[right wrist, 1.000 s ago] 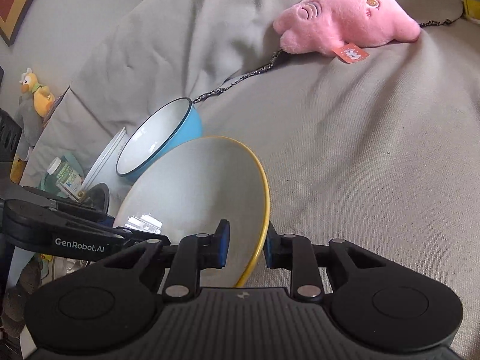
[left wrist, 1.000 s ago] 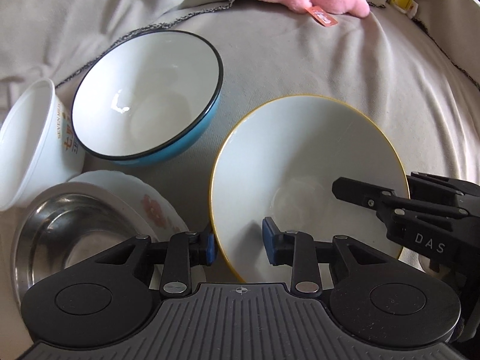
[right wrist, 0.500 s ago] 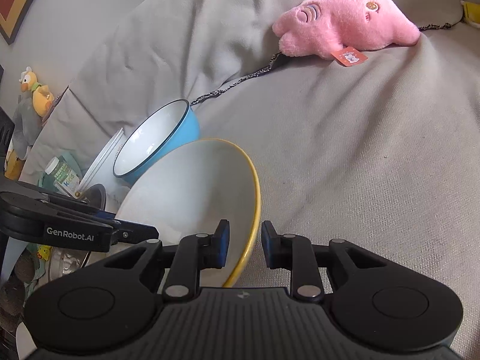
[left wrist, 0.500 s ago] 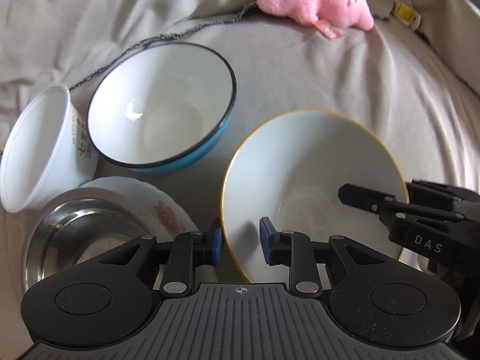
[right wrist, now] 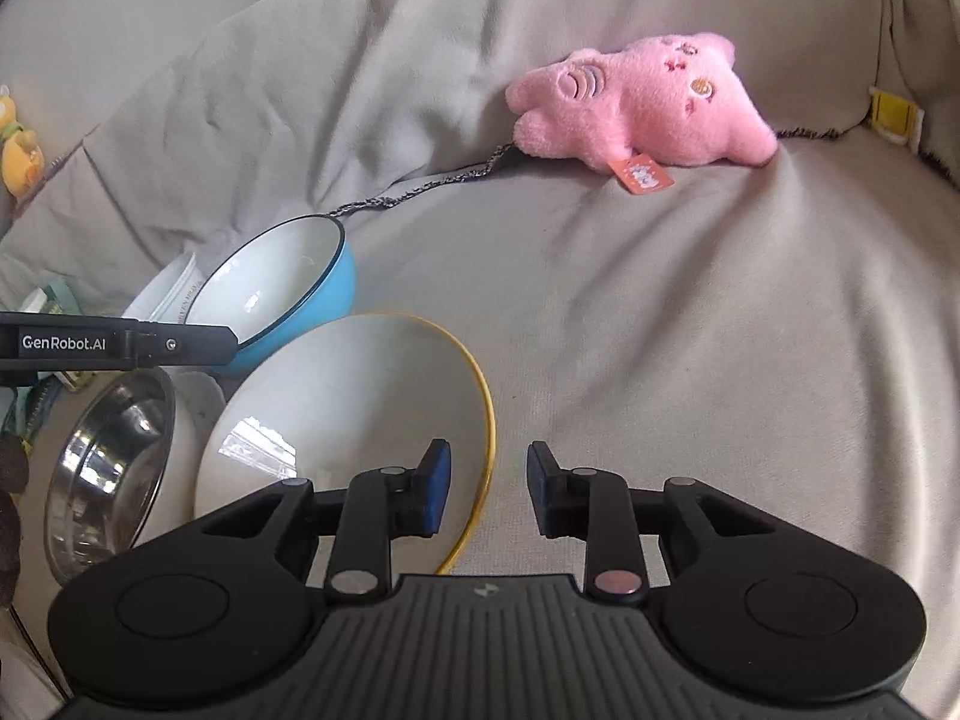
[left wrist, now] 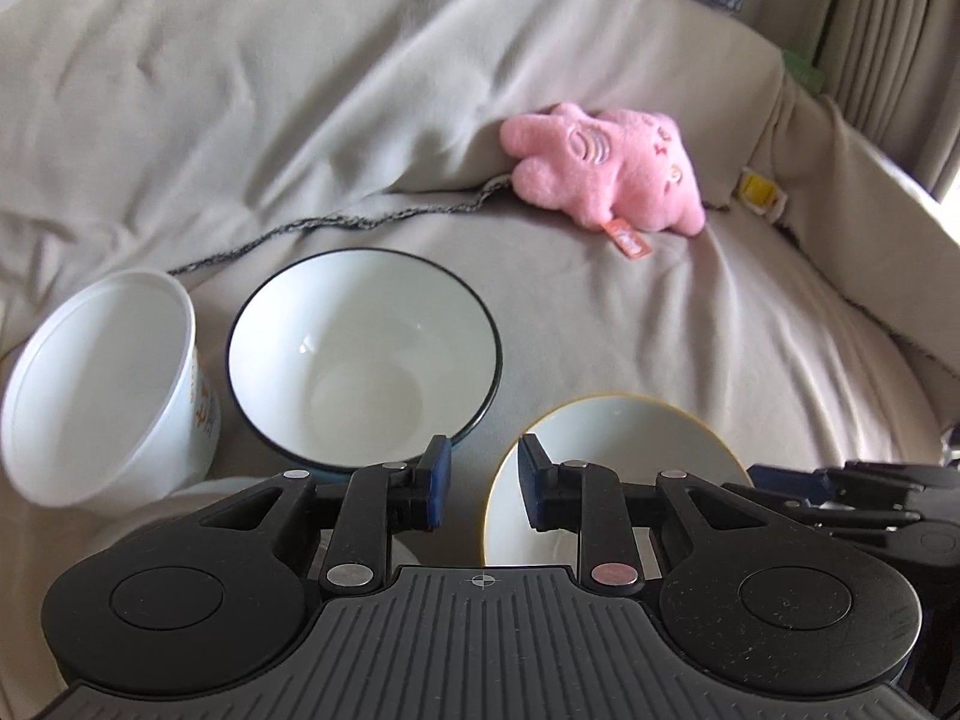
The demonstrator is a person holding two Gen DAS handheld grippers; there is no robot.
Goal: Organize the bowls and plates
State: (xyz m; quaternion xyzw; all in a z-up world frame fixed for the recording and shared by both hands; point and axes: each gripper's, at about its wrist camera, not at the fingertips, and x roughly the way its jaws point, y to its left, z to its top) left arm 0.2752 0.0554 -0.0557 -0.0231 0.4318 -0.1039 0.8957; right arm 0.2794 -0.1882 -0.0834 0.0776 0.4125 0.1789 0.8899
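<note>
A white bowl with a yellow rim (right wrist: 348, 408) lies tilted on the grey sofa cover (right wrist: 660, 360). My right gripper (right wrist: 487, 483) hovers at its right edge with its jaws opening. The rim shows in the gap, and neither pad touches it. My left gripper (left wrist: 480, 483) is open above the bowl's (left wrist: 630, 438) left edge and grips nothing. One of its fingers (right wrist: 180, 345) reaches in over the blue bowl (right wrist: 282, 282). The blue bowl (left wrist: 360, 360) is white inside. Left of it leans a white plastic bowl (left wrist: 102, 384). A steel bowl (right wrist: 108, 468) sits in a white dish (right wrist: 192, 402).
A pink plush toy (right wrist: 642, 102) lies at the back of the seat, with a dark cord (left wrist: 360, 219) running from it toward the bowls. A yellow tag (left wrist: 759, 189) sits at the sofa's right seam. Small toys (right wrist: 18, 150) stand off the left end.
The right jaws have let go of the yellow bowl's rim and spread. Both grippers have risen and tipped up, so the bowls sit lower in both views.
</note>
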